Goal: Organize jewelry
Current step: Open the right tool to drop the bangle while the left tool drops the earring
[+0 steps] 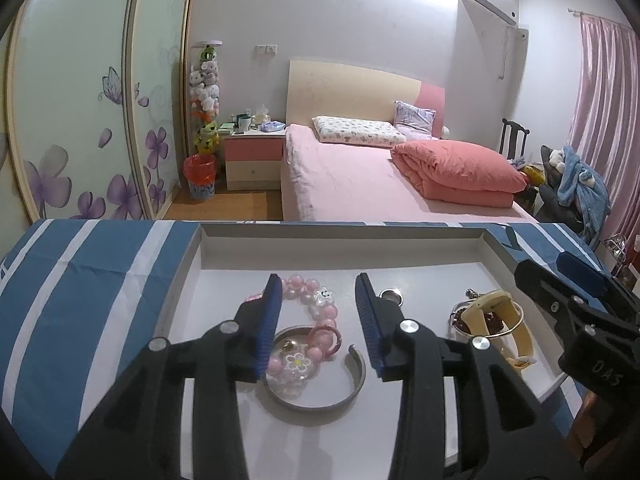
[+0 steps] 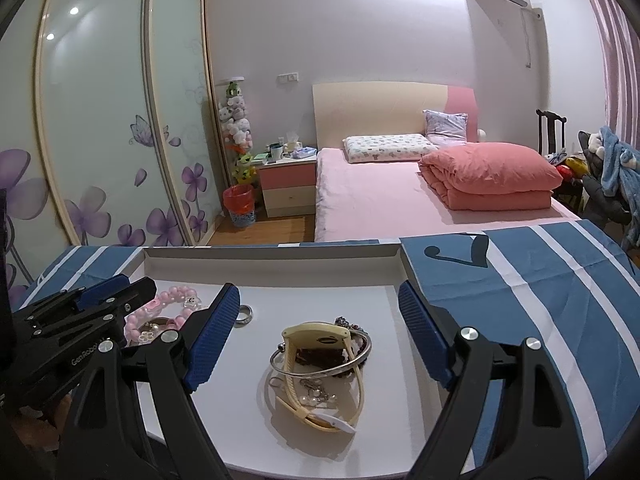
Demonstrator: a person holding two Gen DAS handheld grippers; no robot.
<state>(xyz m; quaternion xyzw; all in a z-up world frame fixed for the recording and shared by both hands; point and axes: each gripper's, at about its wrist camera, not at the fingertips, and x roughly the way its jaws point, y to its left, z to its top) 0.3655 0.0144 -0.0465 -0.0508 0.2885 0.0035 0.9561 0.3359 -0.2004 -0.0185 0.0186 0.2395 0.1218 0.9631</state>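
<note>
A white tray (image 1: 240, 252) holds the jewelry. My left gripper (image 1: 318, 296) is open above a pink bead bracelet (image 1: 316, 310), a small pink ring (image 1: 325, 338), a flower charm (image 1: 298, 362) and a silver open bangle (image 1: 336, 396). A small silver ring (image 1: 391, 295) lies by its right finger. My right gripper (image 2: 320, 320) is open above a yellow watch (image 2: 320, 360), a silver bangle (image 2: 320, 368) and dark red beads (image 2: 320, 354). The tray (image 2: 280, 256), the bead bracelet (image 2: 176, 300) and the silver ring (image 2: 244, 314) also show in the right wrist view.
The tray sits on a blue and white striped cloth (image 1: 80, 280), which also shows at the right of the right wrist view (image 2: 540, 300). Behind the table are a pink bed (image 1: 380, 176), a nightstand (image 1: 252, 160) and wardrobe doors (image 1: 80, 100).
</note>
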